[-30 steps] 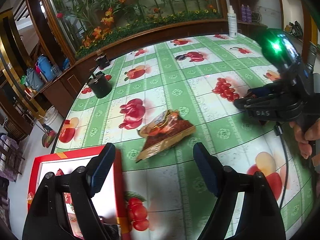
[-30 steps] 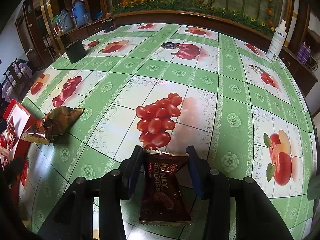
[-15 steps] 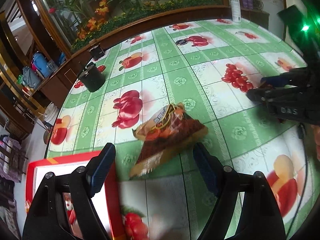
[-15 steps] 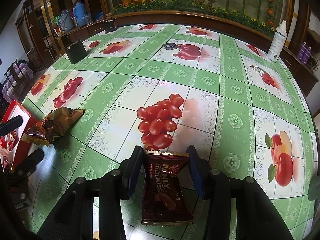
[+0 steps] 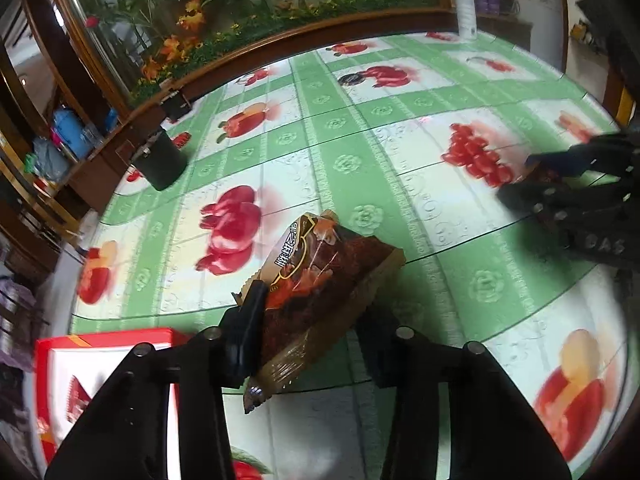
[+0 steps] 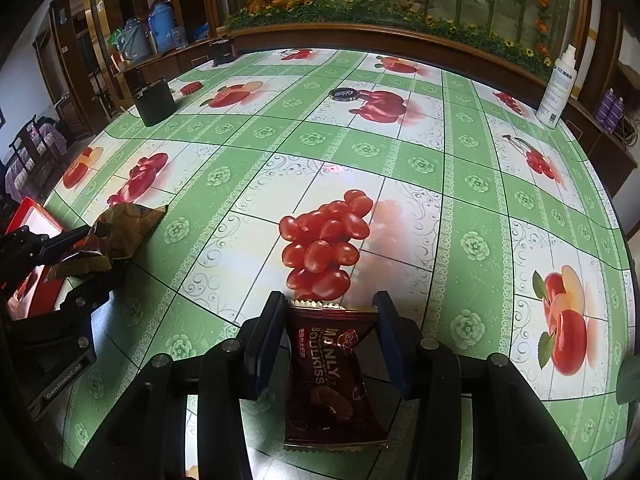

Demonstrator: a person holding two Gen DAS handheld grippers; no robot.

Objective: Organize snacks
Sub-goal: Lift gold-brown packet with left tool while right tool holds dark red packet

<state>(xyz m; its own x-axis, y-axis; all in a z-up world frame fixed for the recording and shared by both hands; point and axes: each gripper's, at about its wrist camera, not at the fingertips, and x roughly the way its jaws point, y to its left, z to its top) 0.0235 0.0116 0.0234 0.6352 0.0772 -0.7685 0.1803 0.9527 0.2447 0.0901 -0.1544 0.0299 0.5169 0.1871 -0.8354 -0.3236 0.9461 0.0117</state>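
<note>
- Left gripper (image 5: 312,332) is on the brown snack bag (image 5: 320,280), jaws closing, the bag right between them and the near finger (image 5: 248,328) pressed to its left edge.
- That bag sits tilted, its crimped end poking out below the jaws, its far corner reaching ahead and to the right of them.
- From the right wrist camera the same bag shows gripped at its near end by the left jaws, its far end low over the counter (image 6: 400,168); whether it touches there, can't tell.
- Red box (image 5: 104,340) lies just left of the left jaws, white inside, a red wrapper showing in it.
- Right gripper (image 6: 328,336) has its jaws pinching the dark candy pack (image 6: 332,376) by its narrow upper part, one pad on each side.
- The pack's crimped top peeks out just past the jaw tips; its wide lower end runs back toward the camera.
- Printed red grapes (image 6: 324,248) sit straight ahead of the right jaws on the green checked cloth.
- Far ahead and left of both jaws, a black cup (image 6: 154,102) stands upright near the counter's edge.
- A dark bottle cap (image 6: 344,94) lies well ahead of the right jaws; a white bottle (image 6: 558,88) stands far ahead to their right.
- The right gripper shows at the left camera's right edge, well apart from the left jaws.
</note>
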